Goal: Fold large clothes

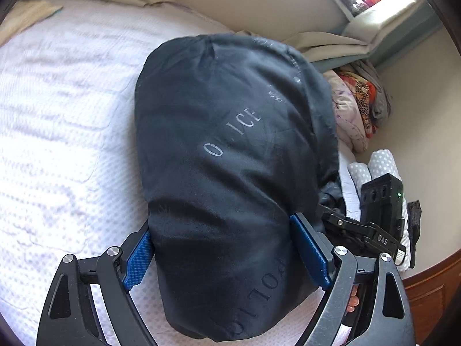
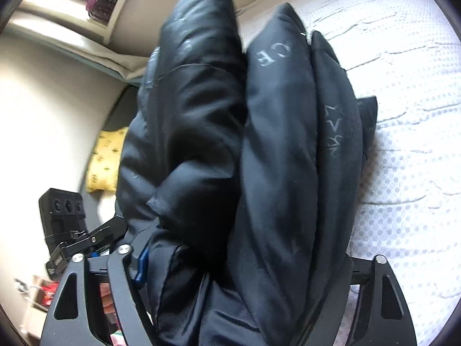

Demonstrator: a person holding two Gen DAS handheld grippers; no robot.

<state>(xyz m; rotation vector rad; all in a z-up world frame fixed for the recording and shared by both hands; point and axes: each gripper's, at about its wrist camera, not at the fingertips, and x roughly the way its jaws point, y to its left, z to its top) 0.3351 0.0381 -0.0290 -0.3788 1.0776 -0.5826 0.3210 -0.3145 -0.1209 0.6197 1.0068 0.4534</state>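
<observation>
a: looking along the left gripper (image 1: 224, 248), a folded bundle of dark garment (image 1: 230, 158) is seen clamped between its two blue pads (image 1: 138, 262), wide as the jaws stand. pale lettering is read across the top fold.

b: and where is the bundle placed?

a: over the white textured bedspread (image 1: 63, 132), which is laid out to the left in this view. the right gripper (image 1: 383, 222) is caught at the lower right edge, beside the bundle, with a heap of patterned fabrics (image 1: 357, 103) shown against the wall behind it.

b: what is added by the right wrist view?

a: the dark garment (image 2: 259, 158) is shown edge-on there, as several stacked layers. it fills the space between the fingers of the right gripper (image 2: 245, 262); one blue pad (image 2: 142, 265) is pressed into the cloth, the other is hidden by it, so a grip on the bundle is read. a yellow cushion (image 2: 106, 161) is shown only in this view, and the left gripper (image 2: 72, 230) is seen at the lower left.
</observation>
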